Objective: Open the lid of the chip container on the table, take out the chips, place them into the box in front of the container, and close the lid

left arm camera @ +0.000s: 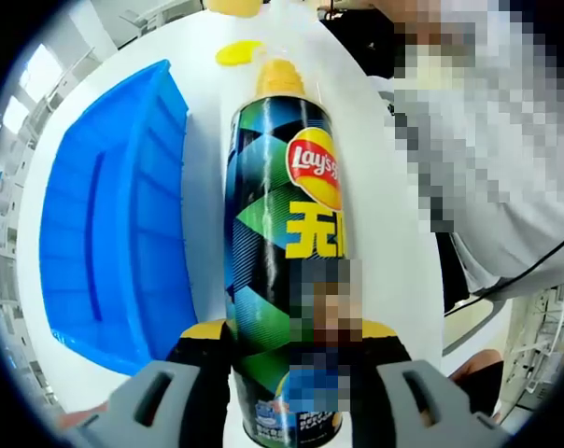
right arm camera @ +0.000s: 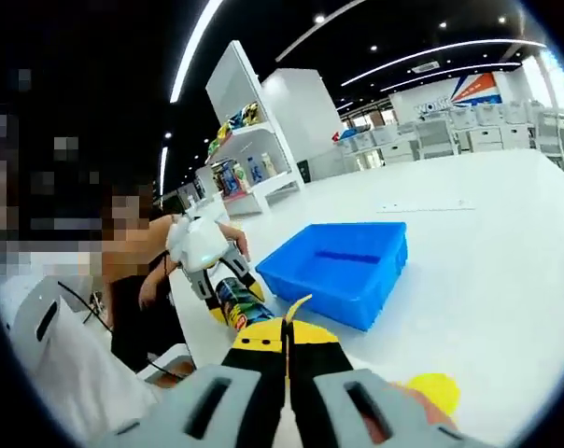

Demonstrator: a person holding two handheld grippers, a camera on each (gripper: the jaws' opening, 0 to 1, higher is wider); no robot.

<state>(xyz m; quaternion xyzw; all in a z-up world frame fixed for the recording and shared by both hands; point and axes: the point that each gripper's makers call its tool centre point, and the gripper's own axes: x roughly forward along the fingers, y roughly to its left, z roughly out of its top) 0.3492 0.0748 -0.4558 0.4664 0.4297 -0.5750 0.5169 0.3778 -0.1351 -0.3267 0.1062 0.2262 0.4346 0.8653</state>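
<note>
In the left gripper view, the left gripper (left arm camera: 287, 392) is clamping the lower body of the chip container (left arm camera: 284, 252), its yellow-and-black jaws pressing on either side of the can; the container is lying along the view's centre line, its open mouth pointing away and showing a stack of chips (left arm camera: 279, 77) inside; a yellow lid (left arm camera: 237, 52) is lying on the white table (left arm camera: 385, 224) just beyond the mouth; the blue box (left arm camera: 109, 252) is sitting beside the container, to its left in this view, apart from it; a person in a white shirt (left arm camera: 487, 177) is sitting at the table's far side.

In the right gripper view, the right gripper (right arm camera: 288, 359) is pinching a single chip (right arm camera: 294, 306), its jaws closed almost together on the chip's lower edge; further off, the left gripper (right arm camera: 205, 250) is gripping the container (right arm camera: 237, 306) near the box (right arm camera: 343, 266), which is resting on the table (right arm camera: 487, 233); the lid (right arm camera: 435, 388) is lying on the table close to the right gripper; shelving (right arm camera: 240, 140) is standing in the background.
</note>
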